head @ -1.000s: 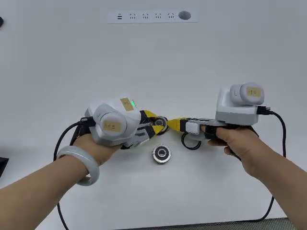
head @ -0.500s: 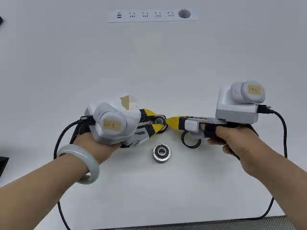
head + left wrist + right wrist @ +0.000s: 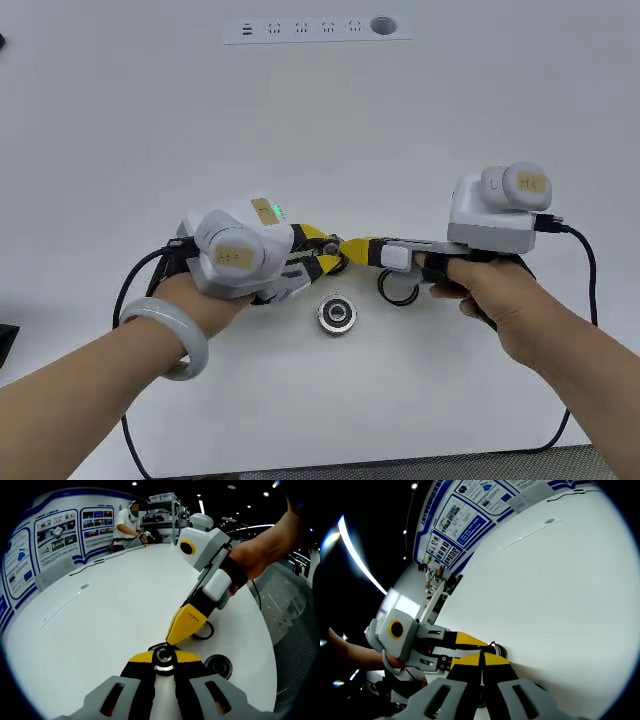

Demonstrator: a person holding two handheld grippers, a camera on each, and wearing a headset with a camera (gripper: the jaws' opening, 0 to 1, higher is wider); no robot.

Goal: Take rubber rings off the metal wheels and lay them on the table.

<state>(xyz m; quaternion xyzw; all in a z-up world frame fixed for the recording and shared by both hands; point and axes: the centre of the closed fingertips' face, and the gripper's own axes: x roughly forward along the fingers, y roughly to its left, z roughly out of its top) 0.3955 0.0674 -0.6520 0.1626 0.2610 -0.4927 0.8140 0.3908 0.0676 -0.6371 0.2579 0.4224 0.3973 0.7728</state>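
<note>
My left gripper (image 3: 326, 262) (image 3: 164, 656) is shut on a small metal wheel (image 3: 163, 657) (image 3: 336, 262) and holds it just above the table. The wheel wears a black rubber ring (image 3: 156, 646). My right gripper (image 3: 347, 248) (image 3: 480, 658) comes in from the right with its yellow tips closed on the ring's upper rim, where a thin black strip stands off the wheel. A second metal wheel (image 3: 337, 315) (image 3: 219, 666) lies flat on the table below the tips. A loose rubber ring (image 3: 399, 291) (image 3: 204, 633) lies under the right gripper.
The white table (image 3: 320, 130) stretches far ahead, with a power strip (image 3: 317, 29) set into it at the back. Black cables (image 3: 582, 300) trail from both grippers toward the near edge. People stand by shelves (image 3: 131, 522) far off.
My right gripper has moved a little left, and its tips now overlap the wheel held by the left gripper. The left gripper and the things on the table stay put.
</note>
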